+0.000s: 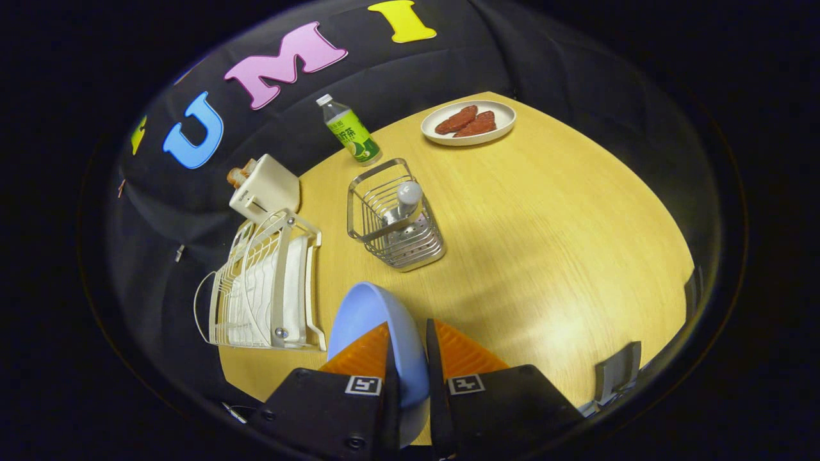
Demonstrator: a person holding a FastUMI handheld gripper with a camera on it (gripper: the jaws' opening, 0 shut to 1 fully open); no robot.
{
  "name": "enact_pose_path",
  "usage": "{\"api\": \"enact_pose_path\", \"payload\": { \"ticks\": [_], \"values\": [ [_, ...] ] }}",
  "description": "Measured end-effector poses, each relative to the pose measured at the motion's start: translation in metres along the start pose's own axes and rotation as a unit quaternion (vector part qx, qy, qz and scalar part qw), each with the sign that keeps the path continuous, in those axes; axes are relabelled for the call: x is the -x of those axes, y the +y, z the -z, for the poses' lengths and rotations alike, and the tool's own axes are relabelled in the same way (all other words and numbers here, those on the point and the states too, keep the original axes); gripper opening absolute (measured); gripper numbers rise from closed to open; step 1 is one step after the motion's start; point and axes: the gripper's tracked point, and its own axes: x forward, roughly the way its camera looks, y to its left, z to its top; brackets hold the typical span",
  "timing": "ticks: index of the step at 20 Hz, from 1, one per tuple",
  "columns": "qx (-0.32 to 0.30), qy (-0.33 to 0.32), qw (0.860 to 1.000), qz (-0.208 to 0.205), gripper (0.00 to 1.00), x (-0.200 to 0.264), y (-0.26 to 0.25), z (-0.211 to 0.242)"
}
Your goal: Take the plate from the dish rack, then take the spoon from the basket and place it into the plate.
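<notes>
Blue plate (375,320), white dish rack (266,285), silvery basket (394,218) (yellow wood-grain table (551,224))

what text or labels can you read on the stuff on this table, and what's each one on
Bottle label: printed characters, too small and blurred to read.
White box beyond the dish rack: a small dark mark, too blurred to read.
Gripper, fingers shut on the blue plate: square coded tags, no words.

Blue plate (371,317) on edge between claw (410,349) fingers; spoon (407,203) upright in wire basket (394,214); white dish rack (266,285) beside.
</notes>
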Motion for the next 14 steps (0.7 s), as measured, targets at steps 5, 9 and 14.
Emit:
{"api": "enact_pose_path", "payload": {
  "ticks": [5,9,14],
  "values": [
    [0.038,0.041,0.998,-0.018,0.26,-0.016,-0.024,0.011],
    [0.148,-0.030,0.987,-0.056,1.00,-0.009,-0.028,-0.019],
    [0.266,-0.176,0.941,-0.112,0.99,0.015,0.002,-0.078]
  ]
}}
